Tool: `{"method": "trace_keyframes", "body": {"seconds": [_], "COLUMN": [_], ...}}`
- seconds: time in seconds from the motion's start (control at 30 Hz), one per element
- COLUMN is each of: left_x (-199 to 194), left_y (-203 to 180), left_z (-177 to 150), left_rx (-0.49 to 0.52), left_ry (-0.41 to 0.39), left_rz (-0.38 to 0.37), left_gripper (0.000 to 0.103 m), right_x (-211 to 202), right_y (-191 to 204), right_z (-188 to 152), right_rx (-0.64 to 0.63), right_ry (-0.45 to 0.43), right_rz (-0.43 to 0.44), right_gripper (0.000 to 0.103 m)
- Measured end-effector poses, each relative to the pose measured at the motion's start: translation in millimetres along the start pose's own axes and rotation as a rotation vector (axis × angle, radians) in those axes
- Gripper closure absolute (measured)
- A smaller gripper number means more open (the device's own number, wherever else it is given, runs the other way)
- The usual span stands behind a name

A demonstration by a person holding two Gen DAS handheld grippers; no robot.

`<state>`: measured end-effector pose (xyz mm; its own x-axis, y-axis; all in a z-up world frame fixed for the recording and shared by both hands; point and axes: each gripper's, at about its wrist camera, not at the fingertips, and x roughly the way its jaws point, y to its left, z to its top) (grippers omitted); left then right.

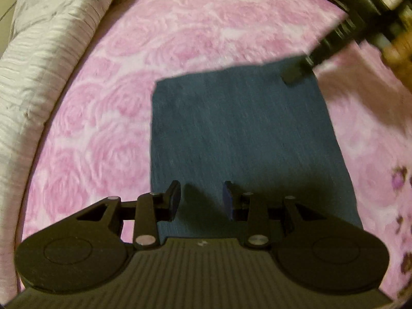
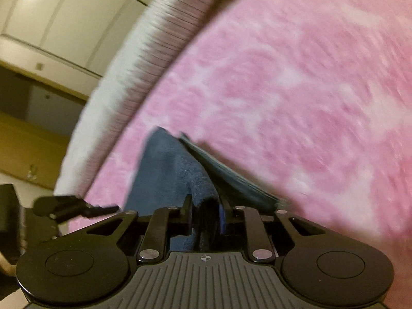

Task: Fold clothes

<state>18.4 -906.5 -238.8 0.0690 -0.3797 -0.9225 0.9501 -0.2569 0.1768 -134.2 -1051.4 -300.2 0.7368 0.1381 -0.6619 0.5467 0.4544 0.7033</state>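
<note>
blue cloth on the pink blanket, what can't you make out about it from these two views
- Left wrist view: the near edge of the blue cloth is hidden behind the left gripper.
- Left wrist view: the far right corner is blurred where the right gripper meets it.
- Right wrist view: the cloth bunches between the right gripper's fingers; the layer count is unreadable.
- Both views: the garment type cannot be told.

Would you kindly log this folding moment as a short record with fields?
surface: pink rose-patterned blanket
garment: blue cloth, lying flat as a rectangle
left hand-held gripper: open above the cloth's near edge, nothing between the pads
right hand-held gripper: shut on a raised fold at the cloth's far corner
beside blanket: pale ribbed bedding
</note>
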Motion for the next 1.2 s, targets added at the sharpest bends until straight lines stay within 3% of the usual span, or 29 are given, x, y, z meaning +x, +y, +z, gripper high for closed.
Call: {"method": "trace_keyframes", "body": {"seconds": [0.13, 0.23, 0.3, 0.4, 0.5, 0.57, 0.67, 0.83, 1.0, 1.2], "left_x": [15.9, 34.6, 48.1, 66.3, 72.1, 72.8, 56.1, 24.5, 70.9, 87.4], "left_y": [14.8, 20.9, 22.2, 20.2, 23.1, 27.4, 31.1, 31.6, 24.4, 27.3], "left_z": [19.1, 33.4, 38.9, 40.6, 37.3, 35.0, 36.9, 50.9, 66.7, 67.0], "left_rx": [-0.027, -0.02, -0.013, 0.031, 0.02, -0.006, -0.019, -0.036, 0.035, 0.045], "left_ry": [-0.039, -0.027, -0.001, 0.014, -0.009, -0.016, -0.046, -0.17, -0.077, -0.069], "left_rz": [-0.012, -0.027, -0.05, -0.067, -0.074, -0.082, -0.065, -0.067, -0.087, -0.112], "left_gripper": [0.072, 0.072, 0.073, 0.072, 0.064, 0.063, 0.071, 0.074, 0.075, 0.07], "right_x": [-10.2, -23.4, -37.2, -37.7, -8.4, 23.0, 44.3, 25.1, 14.1, 8.0], "right_y": [-9.1, 5.1, 31.4, 68.1, 88.6, 79.7, 56.6, 53.6, 57.6, 61.8], "right_z": [-9.9, -10.4, -13.5, -19.2, -27.2, -31.6, -32.7, -24.6, -32.2, -34.8], "right_rx": [0.03, -0.023, -0.175, -0.382, -0.57, -0.631, -0.608, -0.493, -0.487, -0.503], "right_ry": [-0.02, -0.068, -0.148, -0.201, -0.137, -0.055, -0.003, -0.042, -0.052, -0.055], "right_rz": [0.006, -0.078, -0.168, -0.175, -0.184, -0.247, -0.274, -0.249, -0.283, -0.291], "right_gripper": [0.083, 0.078, 0.078, 0.078, 0.078, 0.078, 0.082, 0.085, 0.085, 0.085]}}
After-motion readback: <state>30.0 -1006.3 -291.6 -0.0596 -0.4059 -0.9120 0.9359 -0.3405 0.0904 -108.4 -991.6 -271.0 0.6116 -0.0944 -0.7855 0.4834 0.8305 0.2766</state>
